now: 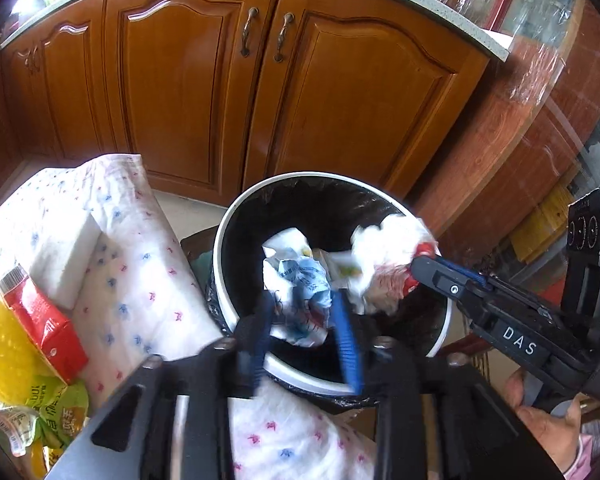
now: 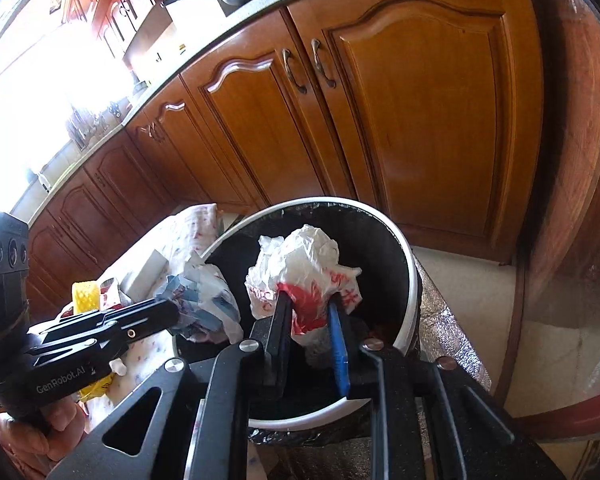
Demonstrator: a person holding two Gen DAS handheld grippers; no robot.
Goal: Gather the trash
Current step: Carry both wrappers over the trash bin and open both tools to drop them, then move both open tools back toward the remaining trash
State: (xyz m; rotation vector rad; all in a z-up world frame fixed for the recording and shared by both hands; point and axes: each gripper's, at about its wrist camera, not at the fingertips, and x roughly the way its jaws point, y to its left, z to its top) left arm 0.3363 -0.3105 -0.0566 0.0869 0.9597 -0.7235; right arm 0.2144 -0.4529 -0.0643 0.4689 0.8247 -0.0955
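The cupboard doors (image 1: 172, 92) are shiny brown wood. The bin (image 2: 408, 276) looks like smooth white plastic. The crumpled bag (image 2: 312, 264) is maybe thin plastic.

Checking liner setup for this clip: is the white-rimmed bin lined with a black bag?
Yes: in the left wrist view the trash bin shows a black liner covering its inside below the white rim.

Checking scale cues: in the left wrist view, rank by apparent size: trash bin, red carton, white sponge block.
1. trash bin
2-3. red carton and white sponge block: look alike in size, not ranked.
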